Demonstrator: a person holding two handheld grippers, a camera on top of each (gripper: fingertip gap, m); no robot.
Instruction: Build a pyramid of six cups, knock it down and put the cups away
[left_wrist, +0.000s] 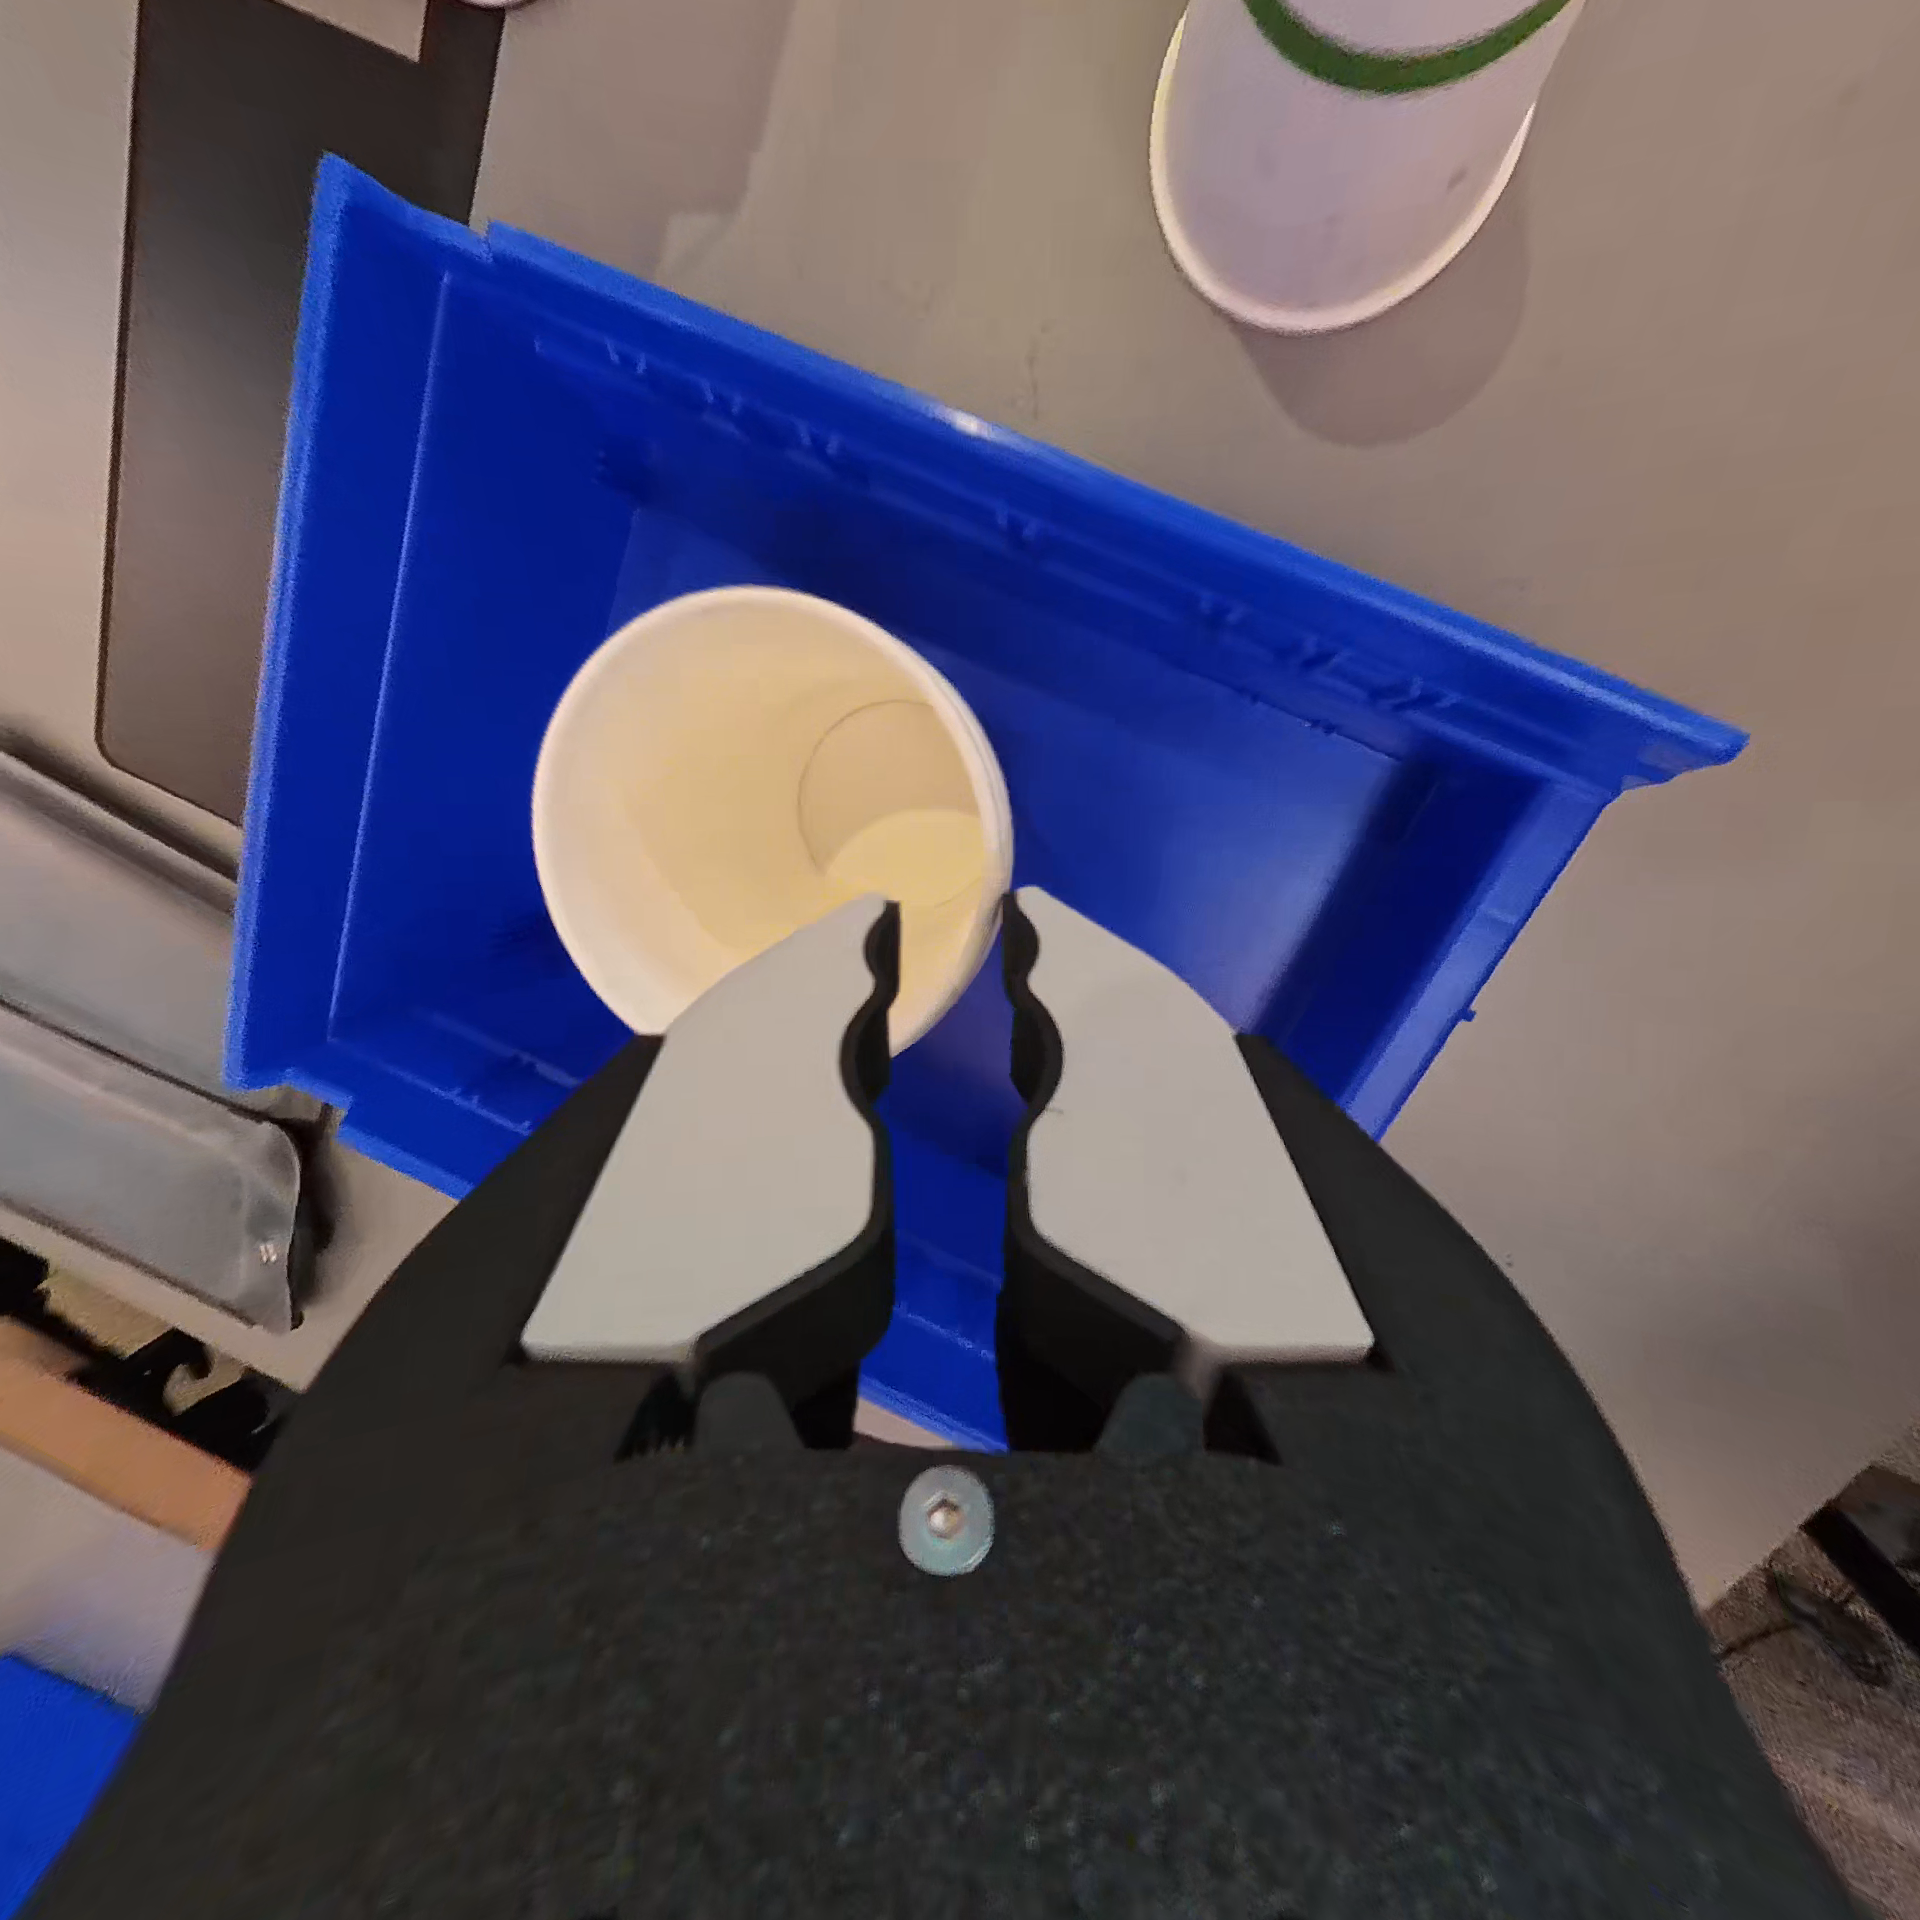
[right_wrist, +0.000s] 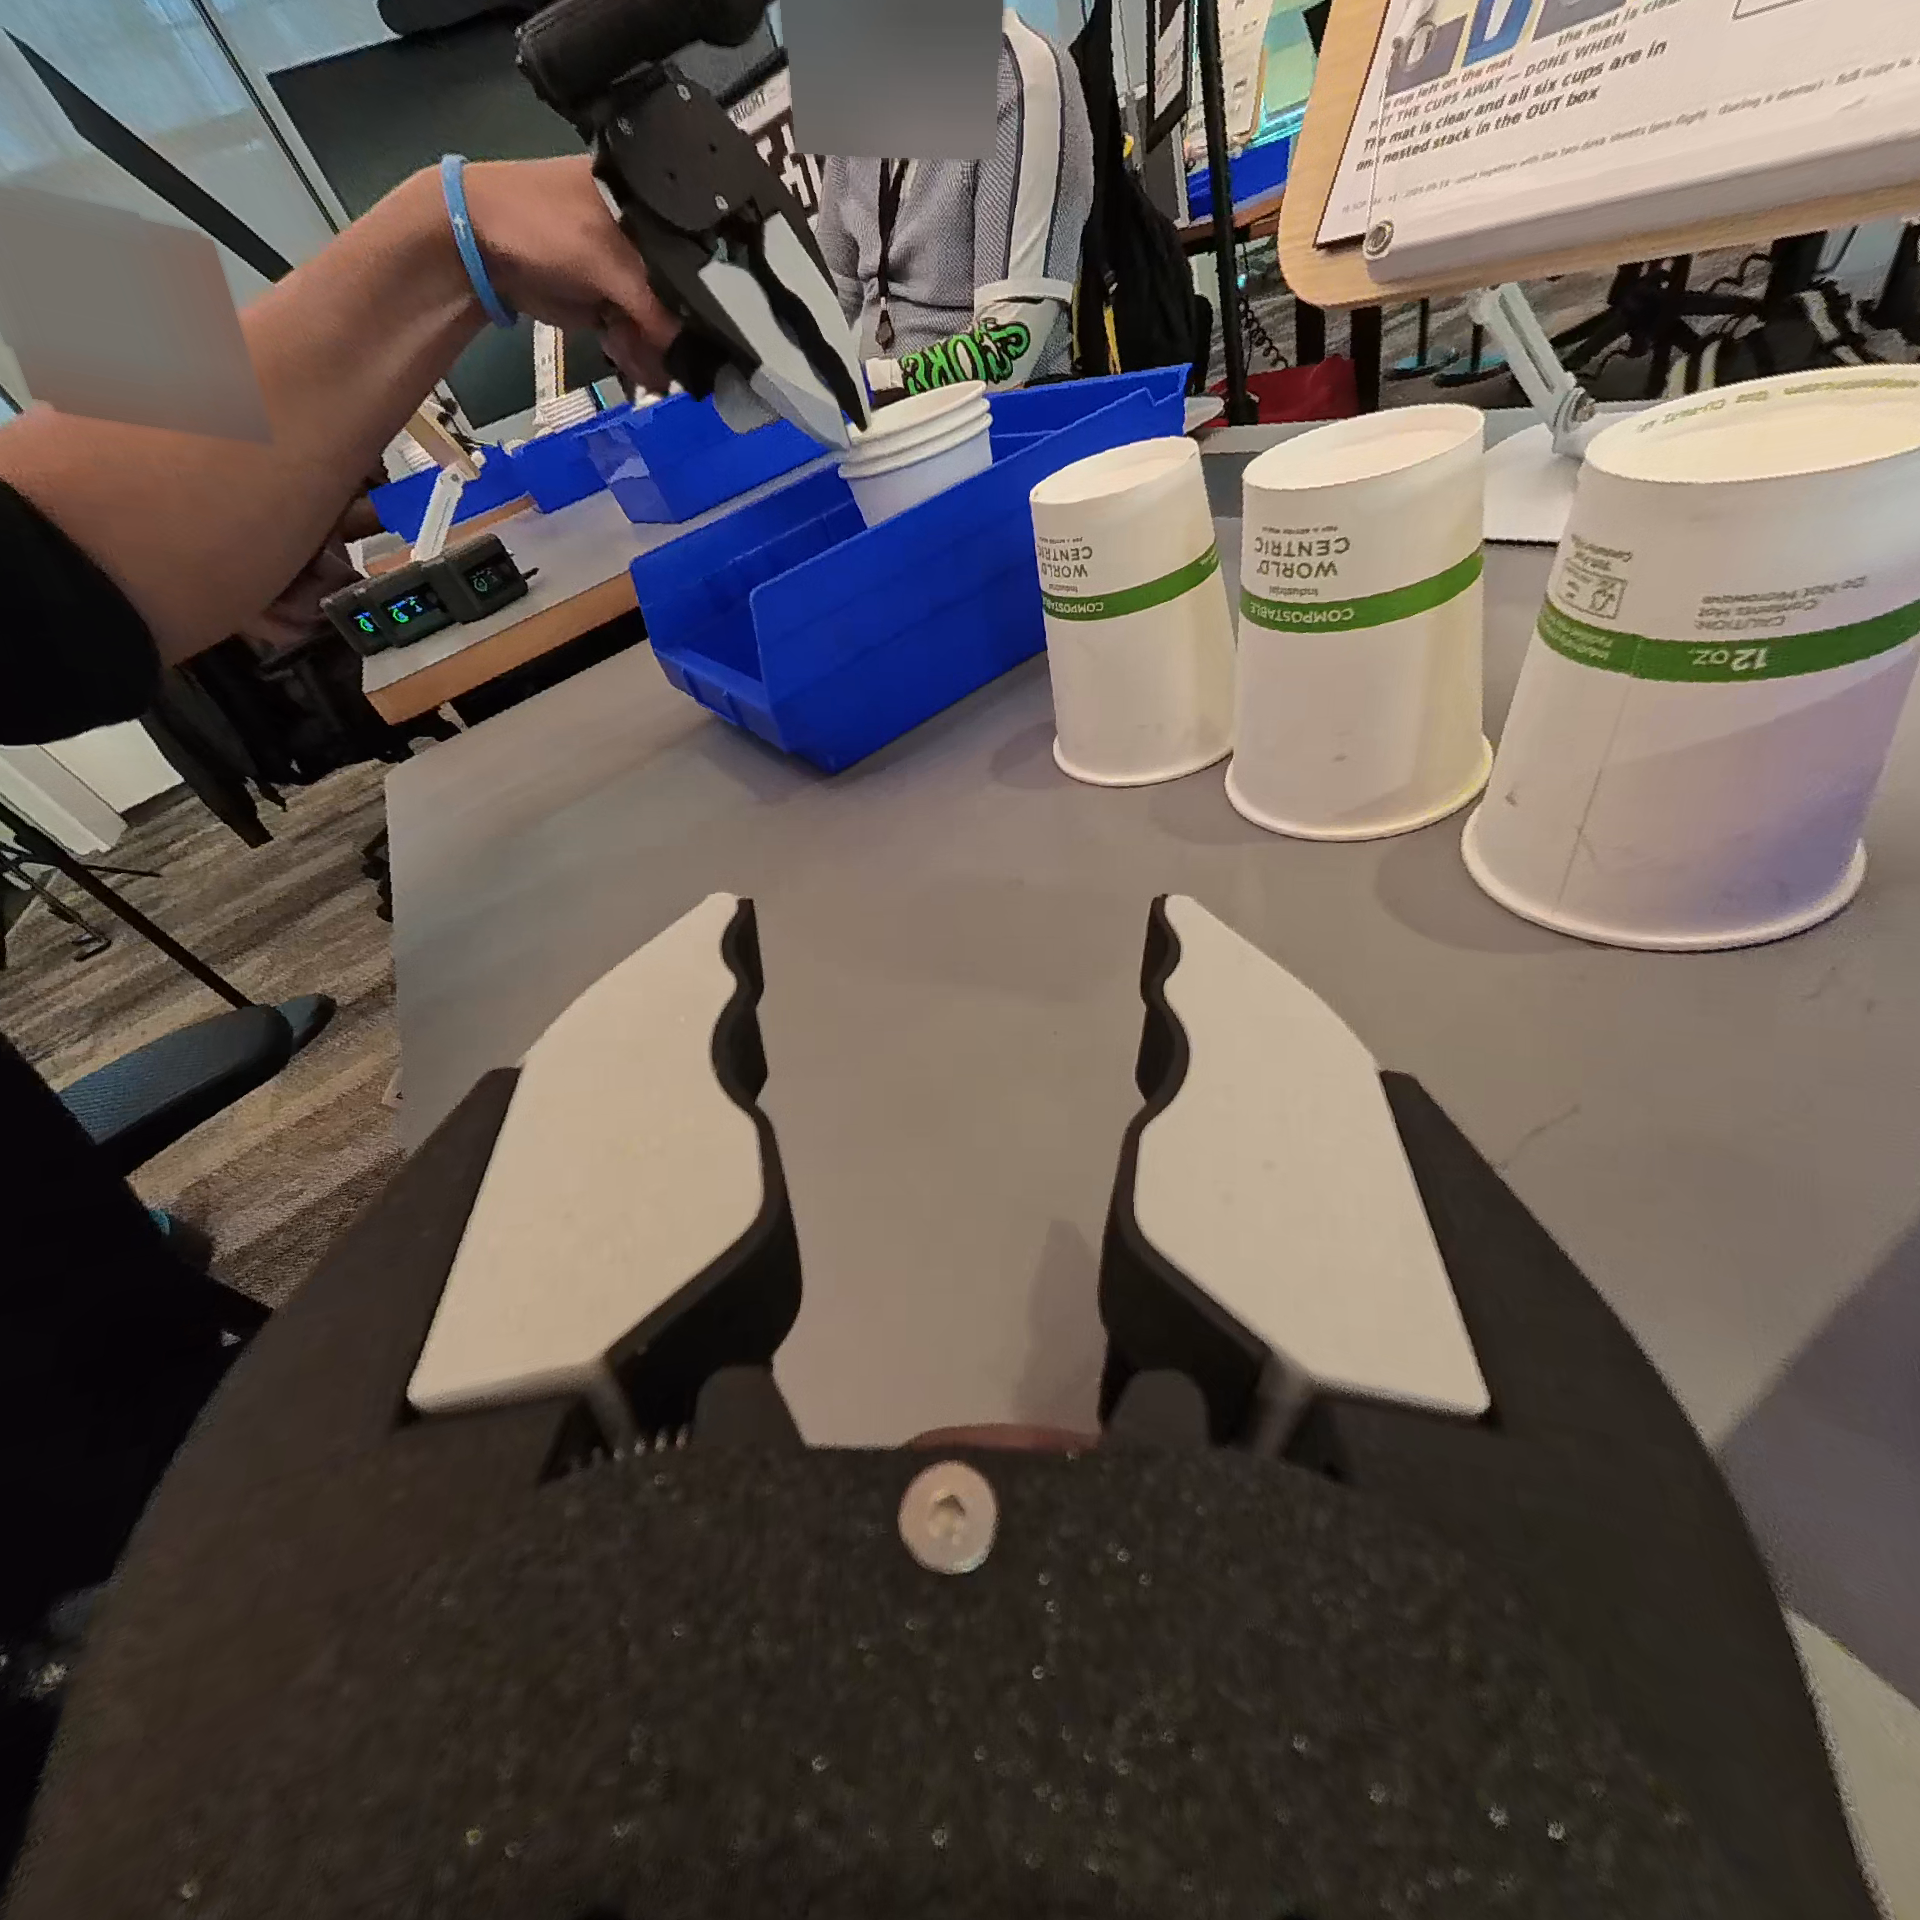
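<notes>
A nested stack of white paper cups (left_wrist: 727, 790) sits tilted in the blue bin (left_wrist: 1143, 623). My left gripper (left_wrist: 948, 902) is nearly closed on the stack's rim, one finger inside and one outside. The right wrist view shows that gripper (right_wrist: 852, 426) at the rim of the stack (right_wrist: 925, 468) in the bin (right_wrist: 831, 644). Three white cups with green bands stand upside down in a row on the grey table: far (right_wrist: 1138, 623), middle (right_wrist: 1361, 644), near (right_wrist: 1694, 675). One of them shows in the left wrist view (left_wrist: 1340, 177). My right gripper (right_wrist: 951, 914) is open and empty, low over the table.
The table's left edge (right_wrist: 393, 935) drops to carpet and a chair. More blue bins (right_wrist: 675, 457) and a small device with green lights (right_wrist: 416, 608) are on a desk behind. A tilted instruction board (right_wrist: 1558, 104) hangs over the back right. A person sits behind the bins.
</notes>
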